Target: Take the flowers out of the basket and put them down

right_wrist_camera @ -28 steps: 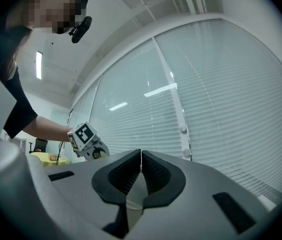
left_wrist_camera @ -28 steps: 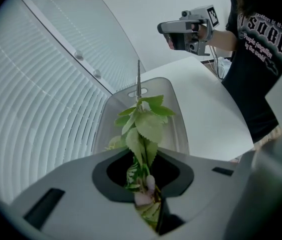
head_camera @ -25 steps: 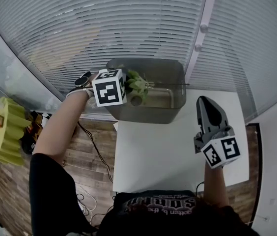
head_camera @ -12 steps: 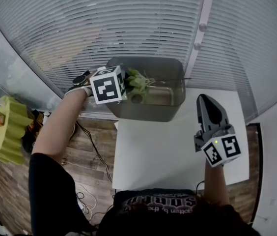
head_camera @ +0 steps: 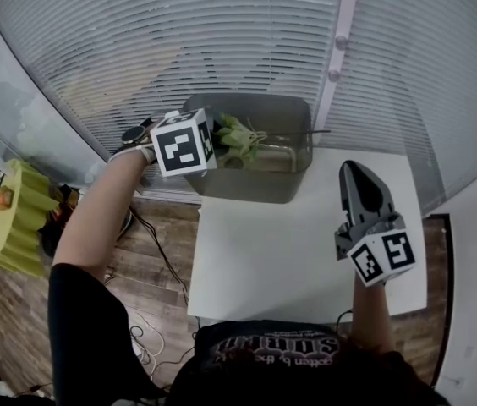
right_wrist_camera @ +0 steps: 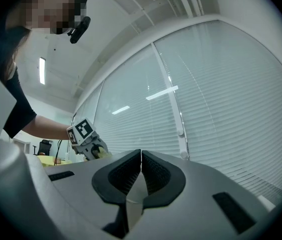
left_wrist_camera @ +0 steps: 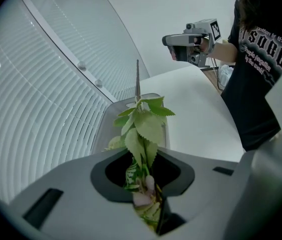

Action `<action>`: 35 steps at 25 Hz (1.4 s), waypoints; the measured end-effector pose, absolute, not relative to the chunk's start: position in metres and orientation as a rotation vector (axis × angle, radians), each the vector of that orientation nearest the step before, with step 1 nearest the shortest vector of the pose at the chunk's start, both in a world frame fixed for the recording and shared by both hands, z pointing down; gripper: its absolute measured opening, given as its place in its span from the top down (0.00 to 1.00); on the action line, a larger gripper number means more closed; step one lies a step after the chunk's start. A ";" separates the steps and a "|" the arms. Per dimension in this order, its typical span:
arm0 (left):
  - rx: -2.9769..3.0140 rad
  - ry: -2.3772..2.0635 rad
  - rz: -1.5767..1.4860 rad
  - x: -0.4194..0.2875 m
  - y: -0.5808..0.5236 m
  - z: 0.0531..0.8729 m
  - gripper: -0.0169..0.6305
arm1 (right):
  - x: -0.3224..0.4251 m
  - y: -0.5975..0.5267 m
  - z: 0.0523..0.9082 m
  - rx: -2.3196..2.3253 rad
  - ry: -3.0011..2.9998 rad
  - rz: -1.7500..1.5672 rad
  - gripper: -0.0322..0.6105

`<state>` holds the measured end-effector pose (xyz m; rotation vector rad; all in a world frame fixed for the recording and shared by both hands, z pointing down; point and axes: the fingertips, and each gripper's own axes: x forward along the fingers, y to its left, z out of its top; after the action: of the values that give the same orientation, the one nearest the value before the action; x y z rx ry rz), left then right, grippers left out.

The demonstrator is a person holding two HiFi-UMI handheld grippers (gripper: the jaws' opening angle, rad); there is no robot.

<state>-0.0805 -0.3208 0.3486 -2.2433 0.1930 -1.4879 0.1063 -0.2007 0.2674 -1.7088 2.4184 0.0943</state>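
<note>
A grey translucent basket [head_camera: 260, 184] stands at the far edge of the white table [head_camera: 298, 252], also seen as the basket [left_wrist_camera: 106, 134] below the leaves. My left gripper [head_camera: 220, 146] is over the basket's left part, shut on a bunch of flowers [head_camera: 238, 138] with green leaves. In the left gripper view the flowers [left_wrist_camera: 143, 134] stick out between the jaws, with pink petals near the pads and a thin stem pointing up. My right gripper [head_camera: 359, 184] hovers over the table's right side, shut with nothing in it; the right gripper [right_wrist_camera: 141, 154] points slightly upward toward the blinds.
Window blinds [head_camera: 179, 49] run behind the basket with a white pole [head_camera: 340, 49]. A yellow-green ribbed object [head_camera: 14, 218] sits on the wooden floor [head_camera: 154, 277] at left, with cables near it. The person's dark shirt [head_camera: 264, 362] is at the table's near edge.
My left gripper has lifted the flowers a little higher above the basket and shifted slightly left. The right gripper has stayed nearly in place.
</note>
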 end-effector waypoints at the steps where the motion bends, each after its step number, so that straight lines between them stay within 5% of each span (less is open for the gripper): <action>1: -2.241 0.194 -1.493 -0.079 -0.317 0.349 0.84 | 0.109 -0.198 0.267 -1.705 2.420 0.094 0.90; 35: -2.255 0.203 -1.681 -0.048 -0.165 0.467 0.84 | 0.160 -0.105 0.280 -1.587 2.527 0.084 0.90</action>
<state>-0.0476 -0.1648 0.4670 -2.2549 0.2034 -1.6807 0.1602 -0.1046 0.2796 -1.5871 2.5269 0.0837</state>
